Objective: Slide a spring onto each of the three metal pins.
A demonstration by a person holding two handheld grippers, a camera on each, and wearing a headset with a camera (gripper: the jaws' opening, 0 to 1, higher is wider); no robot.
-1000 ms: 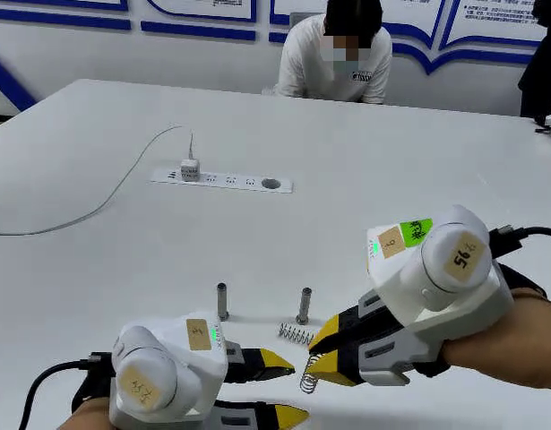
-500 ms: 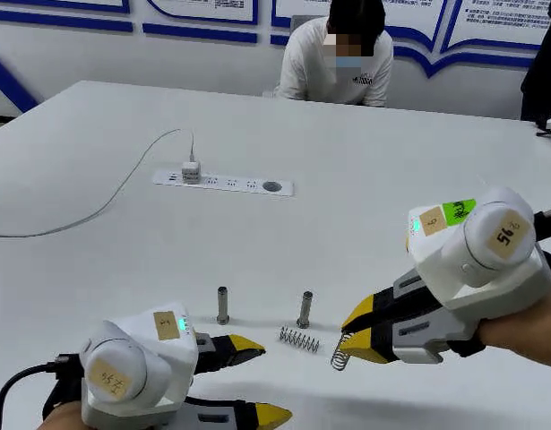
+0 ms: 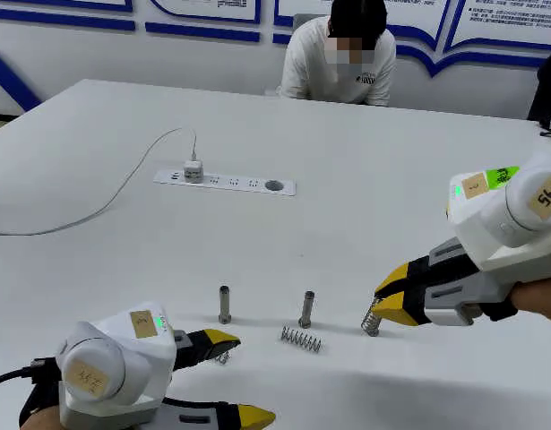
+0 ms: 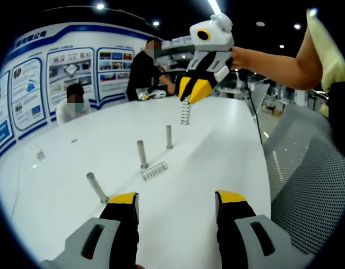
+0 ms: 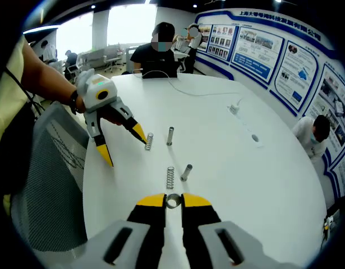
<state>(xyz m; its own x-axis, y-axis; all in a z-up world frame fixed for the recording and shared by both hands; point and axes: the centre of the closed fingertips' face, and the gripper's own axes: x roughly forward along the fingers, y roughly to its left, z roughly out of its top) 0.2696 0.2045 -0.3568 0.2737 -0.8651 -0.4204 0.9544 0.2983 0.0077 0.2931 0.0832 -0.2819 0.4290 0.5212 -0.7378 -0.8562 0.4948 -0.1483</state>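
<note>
Two bare metal pins point(image 3: 224, 303) point(image 3: 307, 307) stand upright on the white table point(image 3: 284, 242). A third pin point(image 5: 149, 141) stands by the left gripper's upper fingertip; it looks ribbed, as if coils sit on it, but I cannot tell for sure. One loose spring point(image 3: 300, 339) lies flat in front of the right pin. My right gripper point(image 3: 383, 303) is shut on another spring point(image 3: 372, 318), which hangs from its tips to the right of the pins. My left gripper point(image 3: 239, 376) is open and empty, low at the near left.
A white power strip point(image 3: 226, 180) with a plugged charger and a grey cable point(image 3: 105, 202) lies mid-table. A person in a white shirt point(image 3: 340, 55) sits at the far edge. A mesh chair point(image 5: 46, 185) stands by the table's near side.
My right gripper has carried the spring rightward and slightly up, away from the pins. My left gripper has drawn back to the left, uncovering the near pin.
</note>
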